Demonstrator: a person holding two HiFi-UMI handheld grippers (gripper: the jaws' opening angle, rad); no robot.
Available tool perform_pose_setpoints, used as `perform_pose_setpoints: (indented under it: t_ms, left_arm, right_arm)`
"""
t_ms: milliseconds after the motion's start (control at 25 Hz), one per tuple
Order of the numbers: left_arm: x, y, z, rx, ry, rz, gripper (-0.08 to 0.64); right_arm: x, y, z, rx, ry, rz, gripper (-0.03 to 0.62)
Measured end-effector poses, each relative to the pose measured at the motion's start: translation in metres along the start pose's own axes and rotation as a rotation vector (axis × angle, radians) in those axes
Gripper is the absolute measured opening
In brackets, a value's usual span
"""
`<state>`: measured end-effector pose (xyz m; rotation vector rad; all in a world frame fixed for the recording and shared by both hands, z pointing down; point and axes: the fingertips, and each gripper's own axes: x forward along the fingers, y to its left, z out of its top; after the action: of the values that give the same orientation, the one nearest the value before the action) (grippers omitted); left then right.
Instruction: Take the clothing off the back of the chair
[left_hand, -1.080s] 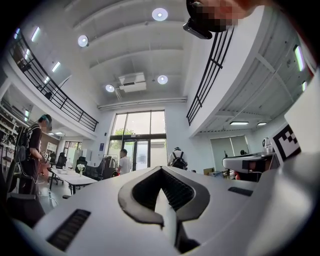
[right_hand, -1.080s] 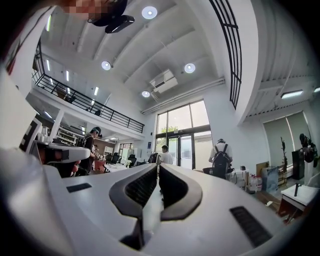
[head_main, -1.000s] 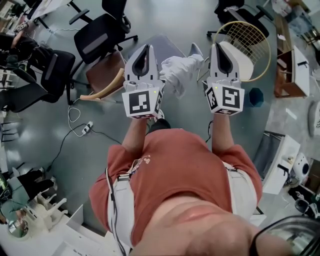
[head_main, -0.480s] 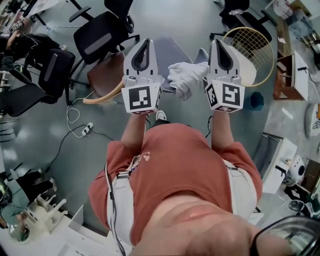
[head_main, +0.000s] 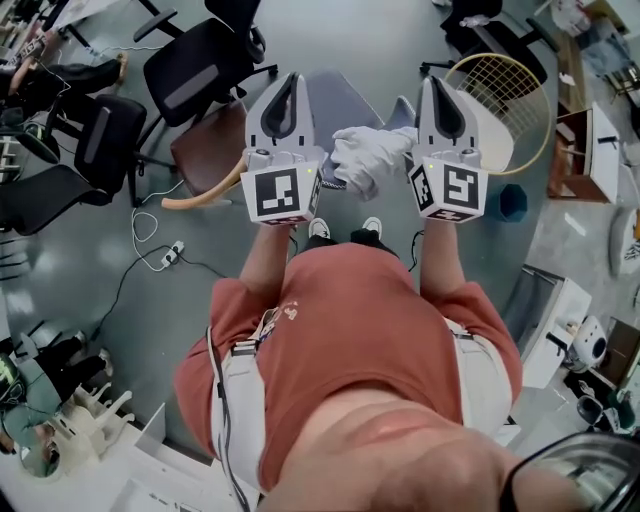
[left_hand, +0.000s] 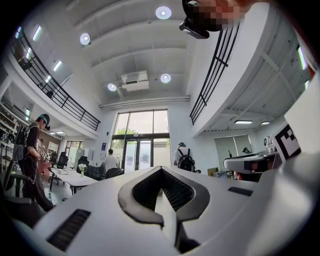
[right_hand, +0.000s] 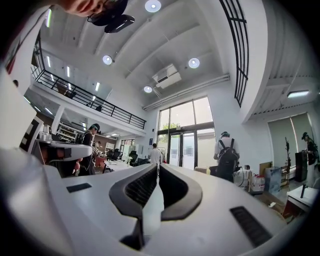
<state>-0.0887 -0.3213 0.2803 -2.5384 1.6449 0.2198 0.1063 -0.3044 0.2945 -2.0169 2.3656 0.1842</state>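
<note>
I've got left claw (head_main: 290, 85) and right claw (head_main: 440, 88) both clamped on white clothing (head_main: 368, 160), bunched between them.

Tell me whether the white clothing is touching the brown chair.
Apart. The head view shows the clothing clear to the right of the brown chair, with the left gripper and a stretch of floor between them.
</note>
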Motion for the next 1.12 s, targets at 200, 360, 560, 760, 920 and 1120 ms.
perform_pose_setpoints:
  t_ms: [200, 360, 560, 760, 920, 1120]
  left_arm:
    - [0.013, -0.017, -0.006, -0.013, 0.013, 0.026, 0.014]
    - [0.020, -0.032, -0.015, -0.006, 0.034, 0.037, 0.014]
    - [0.022, -0.043, -0.029, -0.006, 0.055, 0.048, 0.014]
    - [0.017, -0.047, -0.051, -0.006, 0.097, 0.061, 0.014]
    - [0.010, -0.048, -0.072, -0.014, 0.133, 0.069, 0.014]
    - [-0.001, -0.048, -0.096, -0.032, 0.170, 0.079, 0.014]
  right_arm:
    - [0.005, -0.022, -0.011, 0.014, 0.019, 0.027, 0.026]
    - [0.007, -0.037, -0.019, 0.023, 0.030, 0.042, 0.026]
    - [0.008, -0.044, -0.030, 0.026, 0.055, 0.065, 0.026]
    - [0.006, -0.044, -0.050, 0.028, 0.095, 0.084, 0.028]
    - [0.003, -0.038, -0.071, 0.022, 0.144, 0.103, 0.028]
    - [-0.003, -0.028, -0.105, 0.004, 0.224, 0.132, 0.028]
